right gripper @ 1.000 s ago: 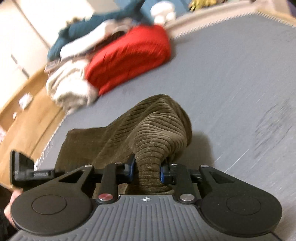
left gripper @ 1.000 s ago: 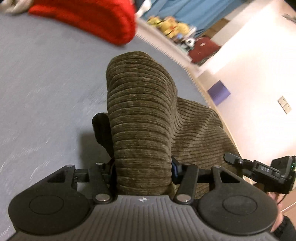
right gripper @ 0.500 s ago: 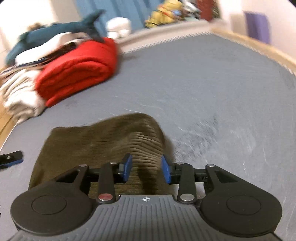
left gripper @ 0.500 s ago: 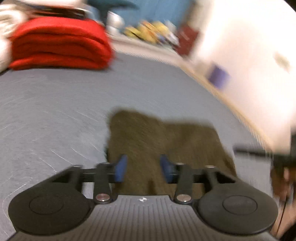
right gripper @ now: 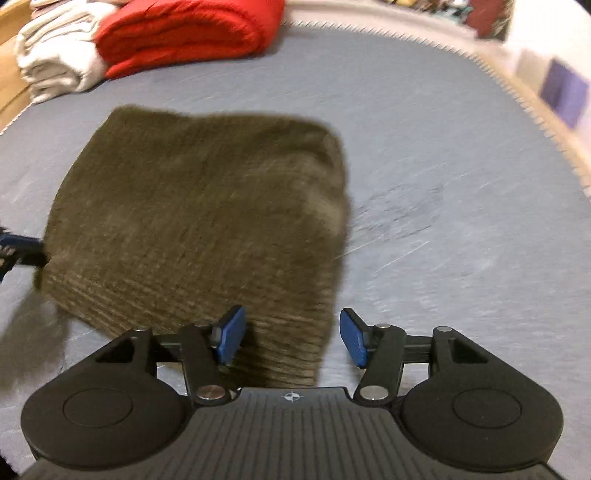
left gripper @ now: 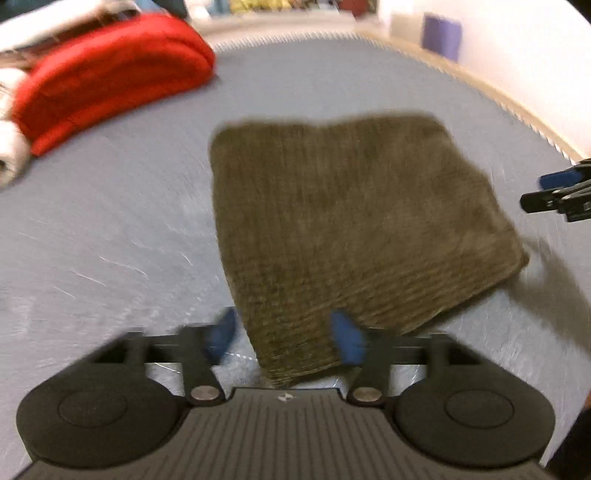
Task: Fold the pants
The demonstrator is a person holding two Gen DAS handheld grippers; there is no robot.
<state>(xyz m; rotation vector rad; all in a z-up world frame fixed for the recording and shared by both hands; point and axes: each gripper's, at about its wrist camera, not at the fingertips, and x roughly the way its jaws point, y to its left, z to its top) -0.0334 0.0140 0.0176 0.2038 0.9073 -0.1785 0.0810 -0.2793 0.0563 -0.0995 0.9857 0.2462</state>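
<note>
The olive-brown corduroy pants (left gripper: 351, 221) lie folded into a flat rectangle on the grey-blue surface, also seen from the other side as pants (right gripper: 199, 221). My left gripper (left gripper: 284, 338) hovers over the near corner with its jaws opening; cloth lies between the blue pads but they do not press on it. My right gripper (right gripper: 291, 341) stands over the near right corner, jaws opening too, with the fabric edge between the pads and free of them. The right gripper's tip (left gripper: 557, 190) shows at the far right of the left wrist view.
A folded red blanket (left gripper: 110, 85) and white folded cloth (right gripper: 55, 62) lie at the far left of the grey-blue surface (right gripper: 461, 184). Its toothed edge (left gripper: 517, 110) runs along the right, with a purple box (left gripper: 441, 33) beyond it on the floor.
Both grippers let go of the raised corduroy fold. The pants dropped flat into a rectangle. Both grippers pulled back toward the near edge and their jaws widened.
</note>
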